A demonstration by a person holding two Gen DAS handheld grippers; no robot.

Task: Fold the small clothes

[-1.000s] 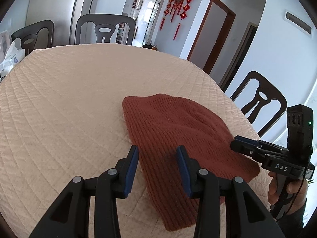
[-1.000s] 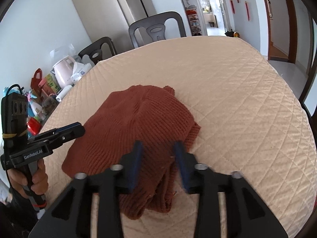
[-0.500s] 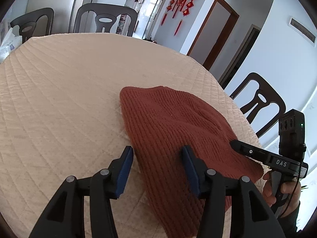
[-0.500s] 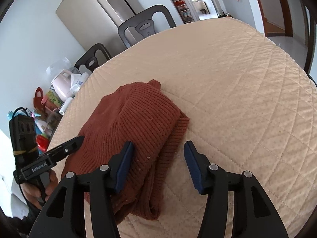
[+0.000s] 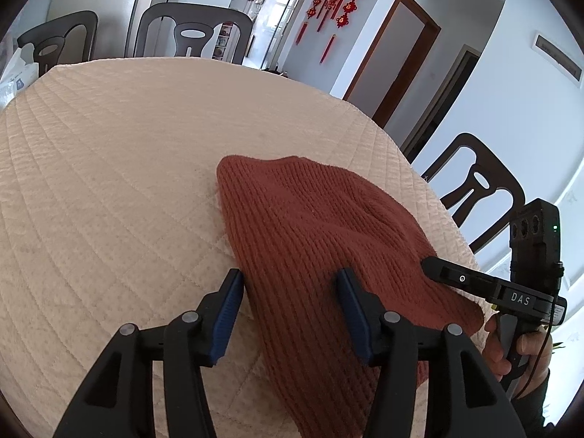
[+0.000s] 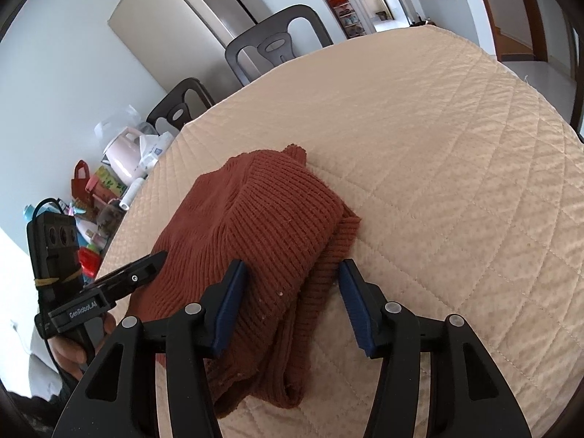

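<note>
A rust-brown ribbed knit garment (image 5: 314, 233) lies folded on the beige quilted table cover (image 5: 109, 182). My left gripper (image 5: 290, 284) hovers over its left edge, jaws open, one blue pad off the cloth and the other above it. My right gripper (image 6: 292, 273) stands open over the stacked folded edge (image 6: 328, 255), with cloth between the pads but not pinched. Each gripper shows side-on in the other's view: the right gripper (image 5: 432, 265) at the garment's right end, the left gripper (image 6: 155, 259) at its left end. A hand holds each handle.
Dark chairs (image 5: 193, 33) stand around the table, one (image 5: 478, 186) at the right. A pink kettle (image 6: 122, 153), bottles and packets crowd the table's far left side. A fridge (image 6: 189, 14) stands behind. Bare quilted cover (image 6: 456, 146) stretches beyond the garment.
Both grippers' jaws have spread wider. The right gripper has rolled and dropped a little closer to the garment's folded edge. The garment lies as before.
</note>
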